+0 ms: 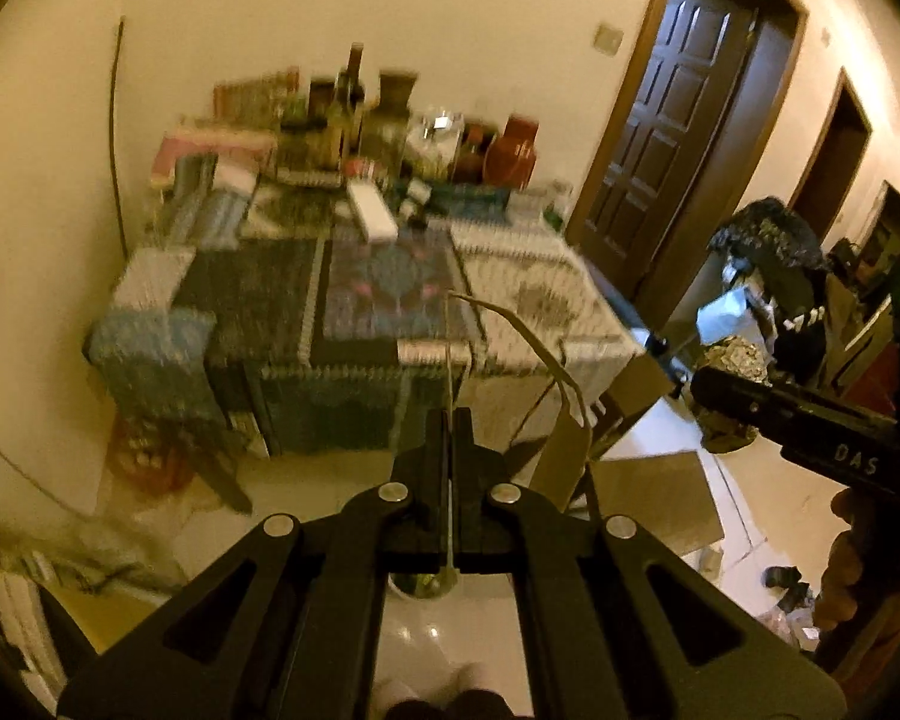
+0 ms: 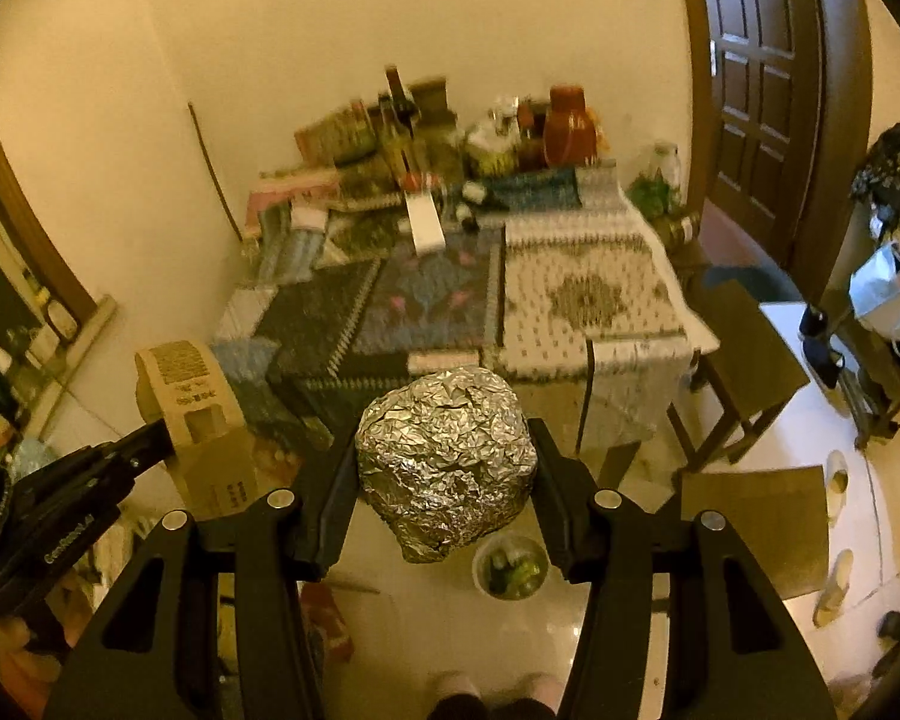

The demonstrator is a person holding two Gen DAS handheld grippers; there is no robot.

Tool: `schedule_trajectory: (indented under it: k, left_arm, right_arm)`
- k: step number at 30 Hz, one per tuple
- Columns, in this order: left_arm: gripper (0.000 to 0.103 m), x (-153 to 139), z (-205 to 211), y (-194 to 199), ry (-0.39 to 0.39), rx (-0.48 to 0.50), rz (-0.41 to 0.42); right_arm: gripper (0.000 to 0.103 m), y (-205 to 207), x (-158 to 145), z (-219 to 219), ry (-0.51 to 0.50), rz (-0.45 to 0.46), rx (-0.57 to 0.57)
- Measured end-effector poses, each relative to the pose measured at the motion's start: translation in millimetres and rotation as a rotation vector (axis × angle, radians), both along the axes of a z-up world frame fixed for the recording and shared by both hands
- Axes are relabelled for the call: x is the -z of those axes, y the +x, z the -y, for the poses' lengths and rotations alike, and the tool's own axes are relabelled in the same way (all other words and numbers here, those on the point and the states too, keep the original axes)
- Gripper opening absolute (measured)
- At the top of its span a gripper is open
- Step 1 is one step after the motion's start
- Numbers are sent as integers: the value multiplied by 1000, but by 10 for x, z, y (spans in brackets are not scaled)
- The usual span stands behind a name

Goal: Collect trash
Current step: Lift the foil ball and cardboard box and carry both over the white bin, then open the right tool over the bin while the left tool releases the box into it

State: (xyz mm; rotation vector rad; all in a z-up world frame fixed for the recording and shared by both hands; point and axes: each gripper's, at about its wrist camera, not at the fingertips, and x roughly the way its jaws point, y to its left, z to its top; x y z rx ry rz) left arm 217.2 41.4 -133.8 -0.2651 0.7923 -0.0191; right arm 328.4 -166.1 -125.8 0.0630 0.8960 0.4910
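Observation:
My right gripper [image 2: 444, 450] is shut on a large crumpled ball of aluminium foil [image 2: 447, 465] and holds it in the air above the floor. The foil ball also shows at the right of the left wrist view [image 1: 732, 360]. My left gripper [image 1: 448, 420] is shut on the thin wall of a flattened brown cardboard box [image 1: 561, 450]. In the right wrist view that box [image 2: 195, 414] shows at the left, with printed text on it. A small round bin [image 2: 510, 567] with green trash inside stands on the floor below both grippers; it also shows in the left wrist view [image 1: 423, 585].
A table [image 2: 594, 300] with patterned cloths stands ahead against the wall, with bottles, jars and a white box at its back. A wooden stool [image 2: 744, 348] and a flat cardboard sheet [image 2: 756, 522] lie to the right. A dark wooden door [image 2: 756, 78] is at the far right.

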Motion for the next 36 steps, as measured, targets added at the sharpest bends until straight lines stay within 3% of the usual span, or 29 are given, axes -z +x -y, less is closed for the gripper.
schedule_trajectory:
  k: [5, 13, 24, 26, 30, 36]
  left_arm:
    - [0, 644, 81, 165, -12, -31, -106]
    - [0, 1818, 95, 312, -33, -71, -254]
    - [0, 3275, 1, 535, -31, -60, -340]
    - [0, 3500, -28, 556, -42, -70, -350]
    - [0, 3913, -66, 598, -64, -85, -378]
    - [0, 4364, -20, 673, -115, -60, -439]
  right_arm:
    - [49, 125, 512, -20, -45, -71, -42]
    - [49, 352, 1698, -86, -107, -213, -89]
    - [51, 545, 3235, -315, -138, -305, -136]
    - [52, 607, 3461, -371, -111, -324, -151]
    - [72, 727, 3835, -426, -48, -373, -138]
    - [72, 769, 4178, -370, -84, -399, -96]
